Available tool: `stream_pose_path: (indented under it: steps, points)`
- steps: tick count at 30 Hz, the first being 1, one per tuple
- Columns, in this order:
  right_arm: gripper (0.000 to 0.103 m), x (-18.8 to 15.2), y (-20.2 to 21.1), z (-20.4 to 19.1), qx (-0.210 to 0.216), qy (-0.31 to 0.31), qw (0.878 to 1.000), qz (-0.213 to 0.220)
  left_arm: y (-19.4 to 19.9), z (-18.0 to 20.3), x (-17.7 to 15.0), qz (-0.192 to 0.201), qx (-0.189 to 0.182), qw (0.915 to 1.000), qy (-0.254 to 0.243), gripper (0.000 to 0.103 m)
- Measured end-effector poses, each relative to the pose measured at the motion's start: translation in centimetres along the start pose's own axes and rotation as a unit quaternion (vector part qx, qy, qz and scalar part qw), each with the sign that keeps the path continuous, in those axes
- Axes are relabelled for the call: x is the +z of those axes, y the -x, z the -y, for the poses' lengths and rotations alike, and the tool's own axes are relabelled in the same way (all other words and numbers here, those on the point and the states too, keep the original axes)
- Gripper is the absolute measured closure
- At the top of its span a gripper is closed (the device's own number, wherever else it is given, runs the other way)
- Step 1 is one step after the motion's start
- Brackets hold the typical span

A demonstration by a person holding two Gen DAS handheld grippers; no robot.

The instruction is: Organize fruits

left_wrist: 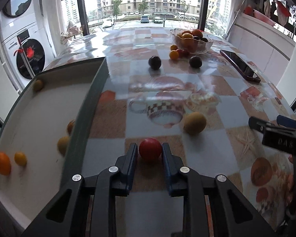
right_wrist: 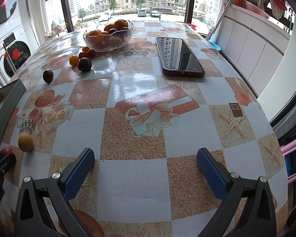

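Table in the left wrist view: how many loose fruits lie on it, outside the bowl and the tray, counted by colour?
Red fruits: 3
Dark plums: 2
Yellow or orange fruits: 3
Total: 8

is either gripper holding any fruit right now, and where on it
The left gripper has the red fruit between its fingers, at its two sides; actual contact cannot be told. The right gripper is open, holding nothing.
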State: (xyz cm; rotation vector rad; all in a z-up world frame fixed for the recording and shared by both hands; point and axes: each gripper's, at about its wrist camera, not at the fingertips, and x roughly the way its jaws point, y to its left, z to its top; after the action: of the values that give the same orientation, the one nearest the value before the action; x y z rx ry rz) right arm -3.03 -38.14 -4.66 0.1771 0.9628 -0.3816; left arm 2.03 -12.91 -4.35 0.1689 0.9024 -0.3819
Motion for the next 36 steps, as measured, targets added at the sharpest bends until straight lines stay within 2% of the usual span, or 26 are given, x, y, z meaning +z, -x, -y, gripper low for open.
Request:
stream_pose_path:
  steps: [2, 5, 6, 11, 13, 15, 16, 19, 23, 28, 36]
  points:
    - [0.0, 0.3, 0.0, -0.6, 0.017, 0.001, 1.0, -0.012, 0.3, -0.3, -0.4, 0.001, 0.003, 1.0, 0.003, 0.076]
    - [0.0, 0.3, 0.9, -2.7, 0.102, 0.011, 0.995, -0.002, 0.4, -0.6, -0.7, 0.003, 0.004, 1.0, 0.007, 0.076]
    - [0.0, 0.4, 1.3, -3.7, 0.118, 0.02, 0.993, 0.002, 0.5, -0.6, -0.7, 0.003, 0.004, 1.0, 0.007, 0.076]
    - [0.002, 0.9, 2.1, -8.8, 0.158, 0.085, 0.984, 0.015, 0.7, -1.0, -1.0, 0.0, 0.004, 0.9999, 0.01, 0.076]
    - [0.013, 1.3, 1.5, -10.2, 0.168, 0.093, 0.981, 0.005, 0.8, -1.2, -1.2, 0.001, 0.004, 0.9999, 0.013, 0.076]
    - [0.037, 1.8, 0.3, -11.0, 0.178, 0.095, 0.979, -0.017, 0.8, -1.4, -1.3, 0.001, 0.004, 0.9999, 0.016, 0.076]
    - [0.039, 1.8, 0.2, -11.3, 0.175, 0.097, 0.98, -0.021, 0.9, -1.5, -1.3, 0.001, 0.004, 0.9998, 0.017, 0.076]
    - [0.074, 1.5, 0.6, -12.2, 0.148, 0.123, 0.981, -0.014, 0.9, -1.6, -1.4, 0.002, 0.003, 0.9998, 0.017, 0.076]
    - [0.074, 0.6, 1.3, -10.8, 0.15, 0.107, 0.983, -0.012, 0.9, -1.7, -1.5, 0.003, 0.0, 0.9998, 0.02, 0.076]
    - [0.073, -0.3, 1.7, -7.1, 0.161, 0.065, 0.985, -0.017, 1.1, -2.3, -1.4, -0.001, -0.025, 0.999, 0.038, 0.076]
    - [0.073, -1.2, 2.4, -4.4, 0.154, 0.032, 0.987, -0.023, 2.1, -2.5, -1.3, 0.003, -0.04, 0.9979, 0.05, 0.076]
